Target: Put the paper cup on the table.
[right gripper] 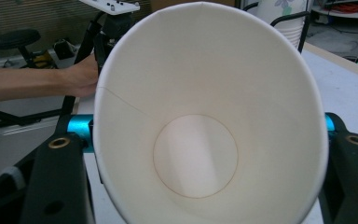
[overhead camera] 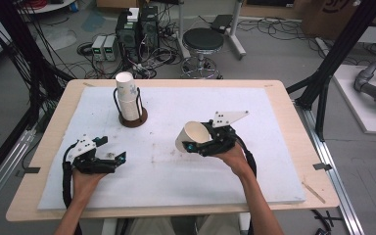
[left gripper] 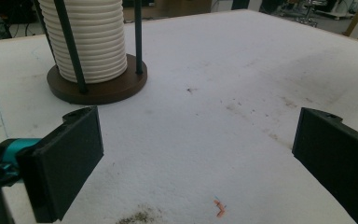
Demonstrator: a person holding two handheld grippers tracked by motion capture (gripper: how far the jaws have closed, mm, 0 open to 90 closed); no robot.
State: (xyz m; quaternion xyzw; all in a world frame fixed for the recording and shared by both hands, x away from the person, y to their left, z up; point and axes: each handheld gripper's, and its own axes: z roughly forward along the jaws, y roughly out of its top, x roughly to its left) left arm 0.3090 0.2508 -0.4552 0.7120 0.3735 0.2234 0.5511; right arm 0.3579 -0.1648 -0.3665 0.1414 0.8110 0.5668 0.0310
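Note:
A single white paper cup (overhead camera: 193, 135) lies on its side in my right gripper (overhead camera: 199, 142), which is shut on it a little above the right middle of the white board. In the right gripper view the cup's open mouth (right gripper: 205, 116) faces the camera between the two black jaws. A stack of white paper cups (overhead camera: 127, 98) stands in a wire holder with a brown base (overhead camera: 136, 121) at the back left. My left gripper (overhead camera: 111, 150) rests low at the front left, open, with bare board between its fingers (left gripper: 60, 163); the cup stack (left gripper: 91, 39) lies ahead of it.
A white foam board (overhead camera: 191, 191) covers the wooden table (overhead camera: 293, 122). Beyond the far edge stand a black stool (overhead camera: 203, 41), computer boxes (overhead camera: 137, 32) and cables. Black frame posts (overhead camera: 330, 63) rise at both sides. A small orange scrap (left gripper: 220, 209) lies near the left gripper.

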